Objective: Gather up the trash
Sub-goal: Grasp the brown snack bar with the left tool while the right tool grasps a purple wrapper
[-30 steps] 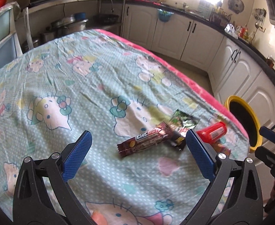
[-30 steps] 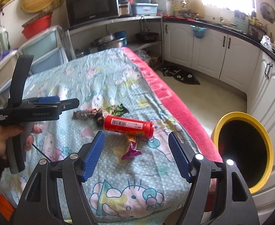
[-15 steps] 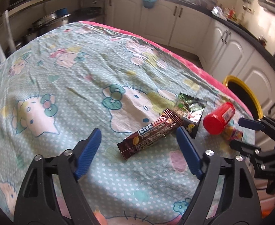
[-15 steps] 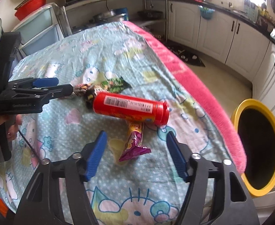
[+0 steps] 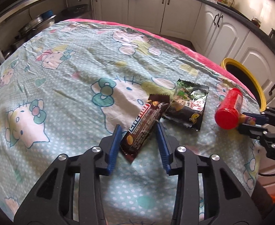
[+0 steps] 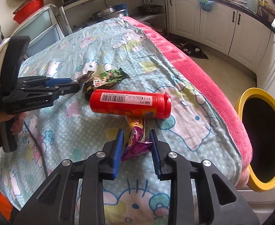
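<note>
Trash: three wrappers [image 5: 143,125], one red tube [image 6: 130,103] | both jaws closing around wrappers

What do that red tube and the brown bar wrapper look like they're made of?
Red tube: probably smooth, glossy plastic, given its rigid round shape, a cap in the same red and a printed barcode label. Brown bar wrapper: likely thin plastic or foil film, since it is shiny, creased and has a zigzag sealed end.

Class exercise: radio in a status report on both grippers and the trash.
Left gripper closing around brown bar wrapper. Right gripper closing around purple wrapper. Red tube lies across the purple wrapper's far end. Yellow bin untouched.
</note>
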Motion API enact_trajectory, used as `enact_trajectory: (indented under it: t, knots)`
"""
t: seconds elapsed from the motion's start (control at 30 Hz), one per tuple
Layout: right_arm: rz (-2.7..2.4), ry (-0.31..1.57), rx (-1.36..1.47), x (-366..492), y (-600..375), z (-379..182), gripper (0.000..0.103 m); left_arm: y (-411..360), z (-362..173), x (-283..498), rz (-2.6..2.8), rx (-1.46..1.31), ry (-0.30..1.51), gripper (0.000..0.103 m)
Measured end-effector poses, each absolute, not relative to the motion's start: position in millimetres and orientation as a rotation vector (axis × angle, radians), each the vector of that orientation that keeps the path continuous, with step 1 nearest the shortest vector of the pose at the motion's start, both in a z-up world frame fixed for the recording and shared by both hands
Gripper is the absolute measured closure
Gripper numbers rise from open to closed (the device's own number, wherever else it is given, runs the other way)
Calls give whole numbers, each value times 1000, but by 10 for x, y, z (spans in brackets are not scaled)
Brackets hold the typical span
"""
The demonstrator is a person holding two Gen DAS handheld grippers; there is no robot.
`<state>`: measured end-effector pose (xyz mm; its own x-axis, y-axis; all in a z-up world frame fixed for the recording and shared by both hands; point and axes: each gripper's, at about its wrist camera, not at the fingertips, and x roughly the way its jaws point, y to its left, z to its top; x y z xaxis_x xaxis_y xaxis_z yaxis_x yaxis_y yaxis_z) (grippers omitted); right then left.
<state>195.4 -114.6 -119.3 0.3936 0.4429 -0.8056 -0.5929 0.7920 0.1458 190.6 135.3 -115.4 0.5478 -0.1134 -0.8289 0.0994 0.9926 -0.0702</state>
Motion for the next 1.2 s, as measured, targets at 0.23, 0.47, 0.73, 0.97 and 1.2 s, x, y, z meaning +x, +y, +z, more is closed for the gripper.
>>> enact_trajectory:
  t: [0.23, 0.47, 0.73, 0.97, 1.2]
  knots:
    - [700, 961, -137, 1864, -1216, -1065, 81, 1416, -1110, 1814, -104, -55, 977, 83]
    - [709, 933, -155, 1794, -1252, -892, 84, 1417, -914, 1691, -91, -93, 923, 85]
    - [690, 884, -165, 1772, -1302, -698, 85, 1266, -631, 1620, -126, -133, 854, 86]
    - [615, 833, -340, 1775, -1174, -717, 85, 992, -450, 1663, -181, -130, 810, 86]
    - [579, 808, -306, 1813, -1348, -670, 85, 666, -313, 1777, -240, -102, 788, 86]
